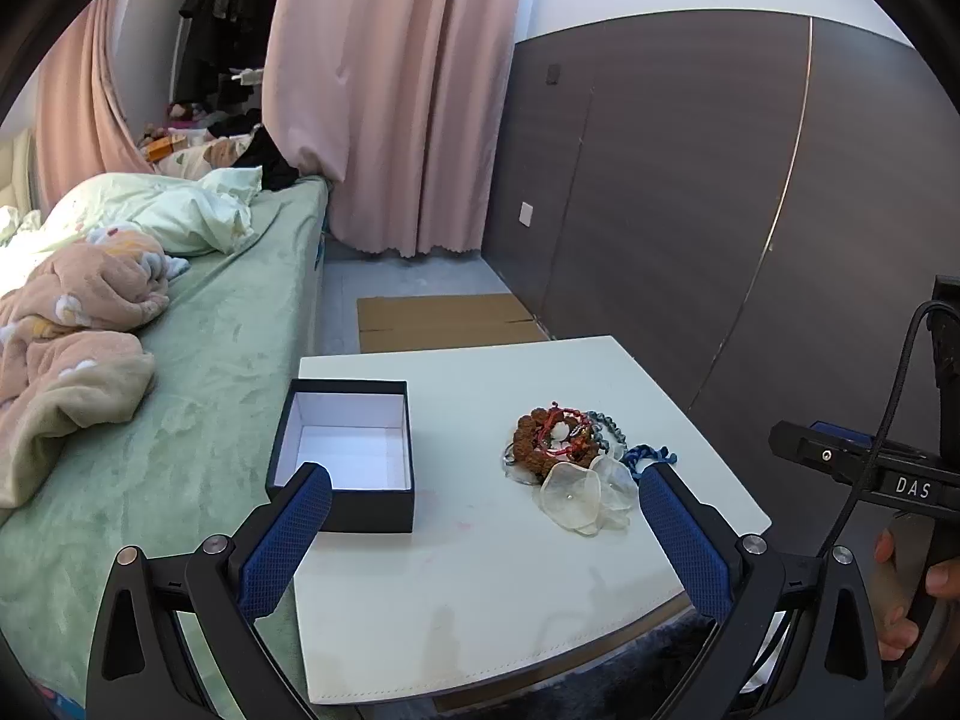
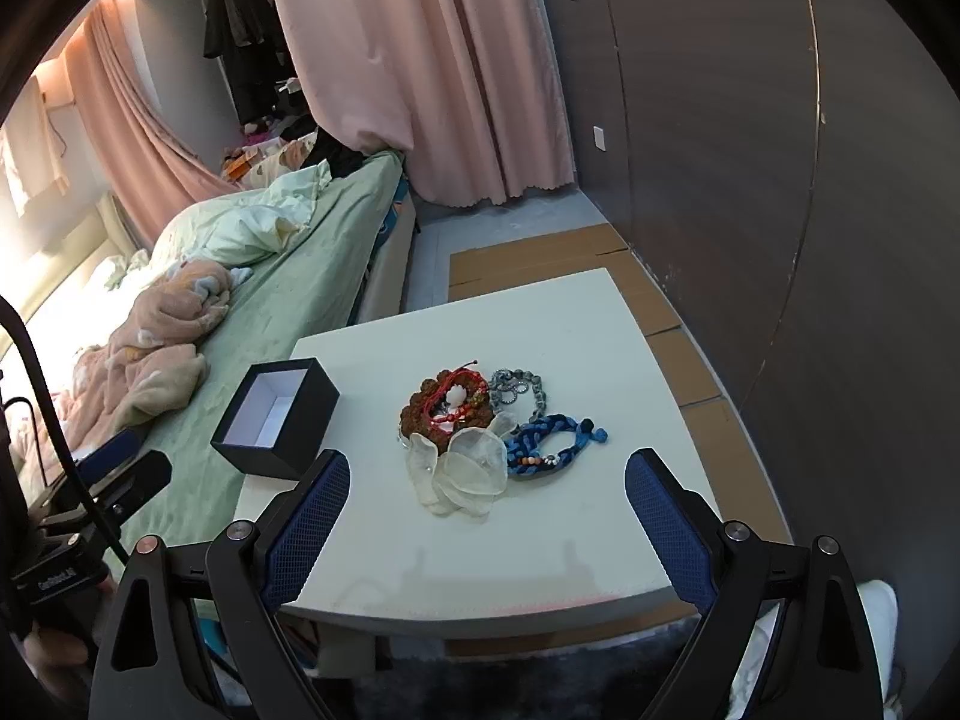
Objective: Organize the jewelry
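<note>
A pile of jewelry lies on a small white table: a brown bead bracelet with a red cord, a grey bead string, a blue braided bracelet and a translucent petal piece. An open black box with a white, empty inside stands at the table's left edge. My left gripper is open above the table's near part, between box and pile. My right gripper is open, just short of the pile.
A bed with a green sheet and crumpled blankets lies left of the table. A dark panel wall runs along the right. Pink curtains hang behind. Flat cardboard lies on the floor beyond the table.
</note>
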Tool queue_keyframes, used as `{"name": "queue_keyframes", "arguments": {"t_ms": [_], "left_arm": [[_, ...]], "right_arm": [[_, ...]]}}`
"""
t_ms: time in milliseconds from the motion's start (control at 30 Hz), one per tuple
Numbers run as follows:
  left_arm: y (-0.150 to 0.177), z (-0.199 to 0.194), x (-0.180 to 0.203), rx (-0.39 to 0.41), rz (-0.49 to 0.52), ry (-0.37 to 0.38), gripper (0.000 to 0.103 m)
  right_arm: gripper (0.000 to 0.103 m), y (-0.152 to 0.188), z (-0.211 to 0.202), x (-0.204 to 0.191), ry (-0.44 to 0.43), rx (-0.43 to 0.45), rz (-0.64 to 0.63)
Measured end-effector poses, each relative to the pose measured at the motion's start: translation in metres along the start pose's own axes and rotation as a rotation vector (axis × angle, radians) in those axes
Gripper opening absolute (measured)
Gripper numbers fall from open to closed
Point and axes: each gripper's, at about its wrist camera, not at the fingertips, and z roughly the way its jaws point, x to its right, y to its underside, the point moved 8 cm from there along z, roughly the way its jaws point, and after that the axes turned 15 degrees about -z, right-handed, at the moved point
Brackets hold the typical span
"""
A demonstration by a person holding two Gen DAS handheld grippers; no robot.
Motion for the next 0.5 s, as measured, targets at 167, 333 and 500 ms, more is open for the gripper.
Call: {"name": "queue_keyframes", "arguments": {"t_ms": [167,333,500], "left_arm": [[0.0,0.01,0.005,-0.017,-0.006,0.003,0.102],[0.001,0.027,0.01,-0.046,-0.025,0.013,0.102],[0.006,0.046,0.014,-0.084,-0.021,0.014,0.102]], "right_arm": [[0.094,0.0,0.001,0.002,-0.002,-0.005,0.003],[0.094,0.001,0.01,0.017,-0.017,-0.018,0.046],[0.094,0.004,0.022,0.039,-0.035,-0.034,0.136]]}}
